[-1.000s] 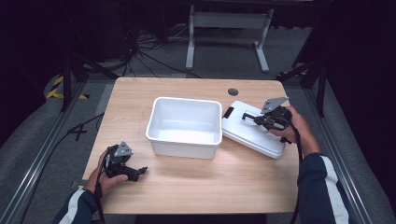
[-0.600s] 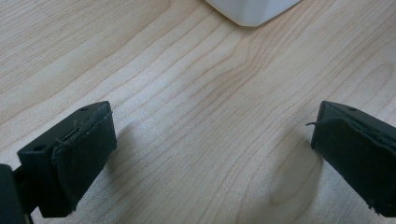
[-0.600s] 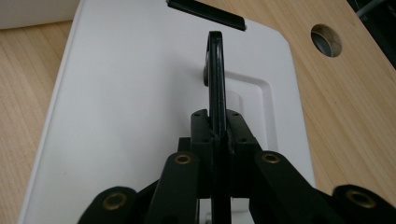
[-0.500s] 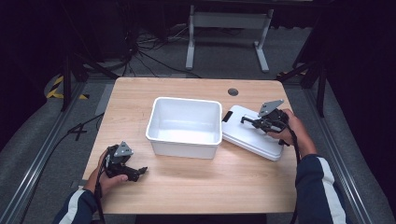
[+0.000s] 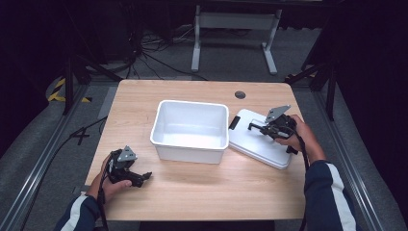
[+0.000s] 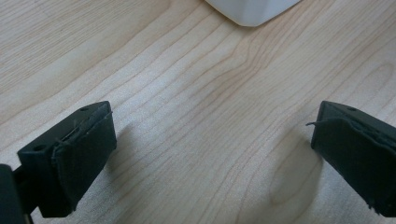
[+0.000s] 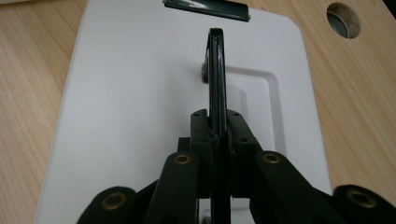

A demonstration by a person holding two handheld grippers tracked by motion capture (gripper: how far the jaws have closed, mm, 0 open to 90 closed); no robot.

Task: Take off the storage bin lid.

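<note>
Wooden table (image 5: pixel 202 197) — flat, bare over most of its top, cable hole (image 5: pixel 240 95) near far edge.

White plastic bin (image 5: pixel 190 130) at table centre, upright, empty. Thin-walled, looks light and fairly rigid; smooth sides likely slippery, rolled rim the obvious grip point.

White lid (image 5: pixel 257 142) flat on table just right of bin, close to it or touching — cannot tell which. Black latch clip (image 7: pixel 205 9) at its bin-side short edge. Judged light, stiff but with some flex across the broad panel; slick plastic, no purchase on the flat face.

Black hinged handle (image 7: pixel 215 70) at lid centre, stood up out of its moulded recess (image 7: pixel 254 100). Thin, rigid-looking; best hold on the lid, though a lift from here will probably let the lid swing or tip.

Right gripper (image 7: pixel 217 126) over lid — jaws closed tight on the handle's edge, seen clearly in right gripper view.

Left gripper (image 5: pixel 129 169) low at near-left of table, well apart from bin. Jaws spread wide, bare wood between them, holding nothing; bin corner (image 6: pixel 252 11) beyond.
</note>
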